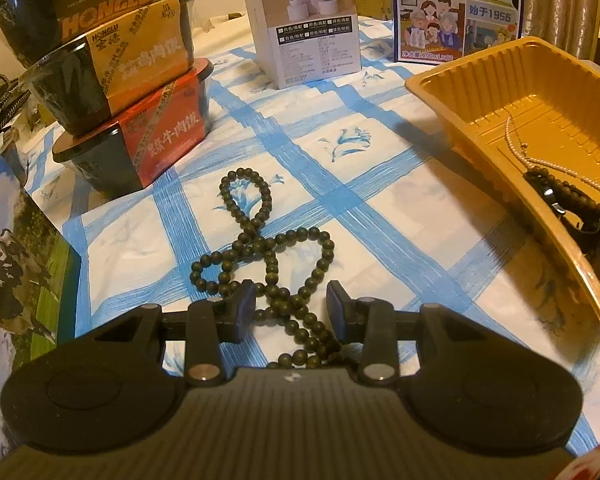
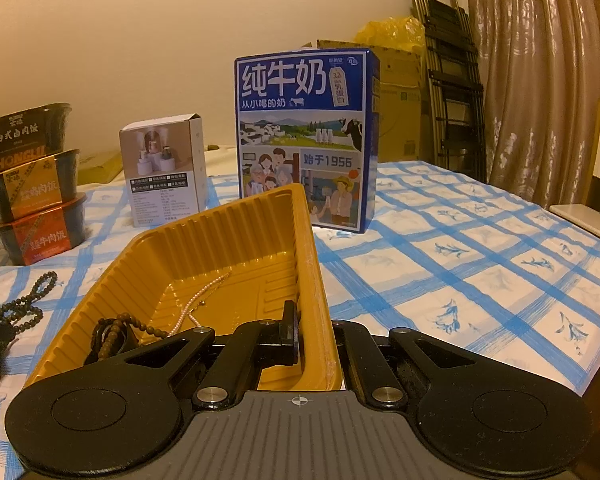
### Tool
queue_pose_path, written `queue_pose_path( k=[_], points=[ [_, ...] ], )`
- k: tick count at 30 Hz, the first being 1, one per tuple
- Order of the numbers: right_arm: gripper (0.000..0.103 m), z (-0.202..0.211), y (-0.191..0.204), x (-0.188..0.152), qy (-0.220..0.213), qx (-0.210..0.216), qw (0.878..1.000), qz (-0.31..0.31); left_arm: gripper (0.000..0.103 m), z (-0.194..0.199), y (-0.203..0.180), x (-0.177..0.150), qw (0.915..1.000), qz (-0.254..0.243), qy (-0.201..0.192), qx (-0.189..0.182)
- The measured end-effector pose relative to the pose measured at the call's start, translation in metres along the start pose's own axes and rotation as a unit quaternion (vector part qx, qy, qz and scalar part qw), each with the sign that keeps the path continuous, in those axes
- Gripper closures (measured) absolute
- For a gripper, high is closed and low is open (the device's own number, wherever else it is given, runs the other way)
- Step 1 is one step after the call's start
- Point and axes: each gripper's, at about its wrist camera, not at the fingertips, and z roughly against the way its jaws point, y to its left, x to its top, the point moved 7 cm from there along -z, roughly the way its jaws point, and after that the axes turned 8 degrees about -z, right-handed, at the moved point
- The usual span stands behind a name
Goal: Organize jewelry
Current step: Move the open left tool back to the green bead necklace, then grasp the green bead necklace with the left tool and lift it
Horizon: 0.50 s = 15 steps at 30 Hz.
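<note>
The beads (image 1: 260,248) are best straddled by the released left gripper (image 1: 291,300) at a bunched part; the right gripper (image 2: 316,340) is clenched on the tray (image 2: 220,232) wall.

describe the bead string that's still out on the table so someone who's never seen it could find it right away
Start at the stack of three instant-rice bowls on the blue-checked tablecloth. Just in front of them, left of the yellow tray, lies the dark bead string in loose loops. Unlike the pearl strand and other beads, it is outside the tray.
</note>
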Motion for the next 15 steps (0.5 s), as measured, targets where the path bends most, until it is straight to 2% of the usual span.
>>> queue_pose_path(
  k=[11, 15],
  points=[
    [0.1, 0.0, 0.0, 0.0, 0.001, 0.0, 1.0, 0.0, 0.068, -0.013, 0.005, 0.0, 1.0, 0.007, -0.002, -0.003],
    [0.1, -0.001, 0.0, 0.0, 0.001, -0.001, 1.0, -0.001, 0.068, -0.019, 0.009, 0.001, 0.9996, 0.021, -0.001, -0.02]
  ],
)
